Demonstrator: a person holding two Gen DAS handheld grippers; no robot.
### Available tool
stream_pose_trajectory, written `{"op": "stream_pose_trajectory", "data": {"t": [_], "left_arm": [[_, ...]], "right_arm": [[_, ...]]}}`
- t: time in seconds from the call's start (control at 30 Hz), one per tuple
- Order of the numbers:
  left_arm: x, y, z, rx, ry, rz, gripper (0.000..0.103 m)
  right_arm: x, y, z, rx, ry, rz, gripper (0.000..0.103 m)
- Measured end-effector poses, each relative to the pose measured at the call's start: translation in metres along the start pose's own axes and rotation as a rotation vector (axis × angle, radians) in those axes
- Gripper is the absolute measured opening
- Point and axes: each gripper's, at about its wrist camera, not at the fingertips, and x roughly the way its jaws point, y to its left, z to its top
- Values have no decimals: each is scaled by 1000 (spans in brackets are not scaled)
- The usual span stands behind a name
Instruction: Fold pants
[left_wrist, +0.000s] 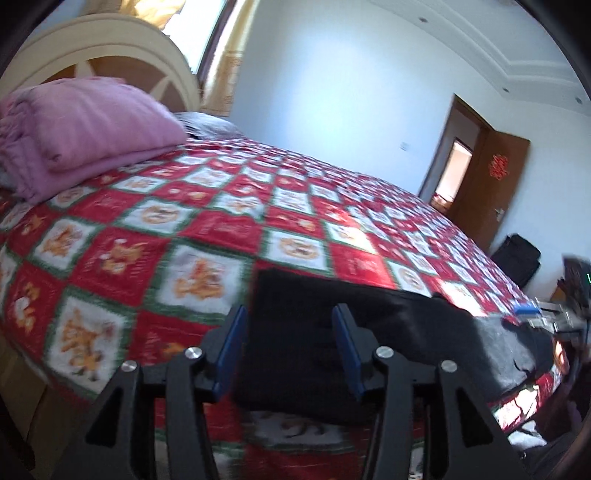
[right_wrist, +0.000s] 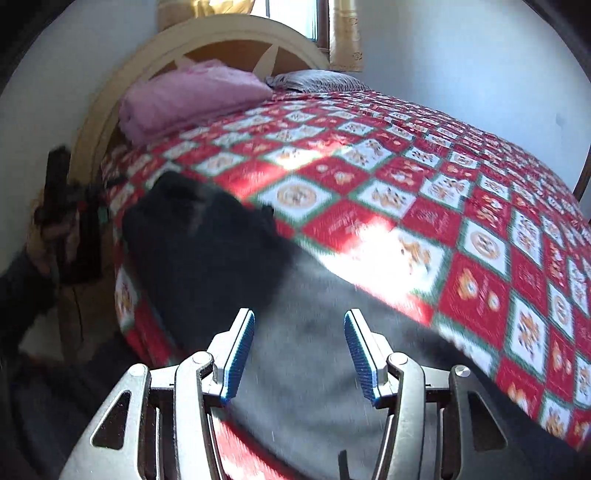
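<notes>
Left gripper (left_wrist: 290, 345) and right gripper (right_wrist: 299, 356) both stand apart, empty above the black pants (left_wrist: 354, 332); unpinned folded layers may spring loose.

The pants (left_wrist: 369, 332), black and folded into a flat block, lie on the quilt (left_wrist: 207, 229) near its front edge. The left gripper (left_wrist: 290, 343) hangs just in front of the pants, jaws apart, blue pads (left_wrist: 231, 350) clear of the cloth; nothing is between them. The right gripper (left_wrist: 543, 314) shows at the pants' right end, blurred; its state cannot be read here. A pink blanket (left_wrist: 81, 136), folded, sits far behind and left of the pants, against the cream headboard (left_wrist: 110, 48). A grey pillow (left_wrist: 207, 123) lies beside it. Behind and right of the pants, well apart, a brown door (left_wrist: 491, 184) stands open, with a black bag (left_wrist: 517, 258) on the floor below it.
</notes>
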Motion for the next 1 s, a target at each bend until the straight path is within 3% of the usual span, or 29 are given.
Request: {"op": "stream_pose_trajectory", "data": {"t": [0.2,0.37,0.43,0.47,0.67,0.87,1.0], "left_arm": [[38,-20,-16,66,70,8,59],[42,-17,-17,79,41,20,59],[43,-16,-14,69,39,19,59],[43,-16,-12,67,37,18,59],[45,-15,-14,79,20,23,64],[50,-19,-12,134,22,81,65],[62,-11,-8,118,53,137,82]], "right_arm": [[66,-30,54,198,22,119,53],[119,-33,60,315,131,234,52],[132,-26,58,312,166,245,25],[132,-23,58,302,162,240,6],[122,-16,63,245,115,106,4],[131,-27,56,278,115,115,5],[122,-39,51,290,112,55,9]]}}
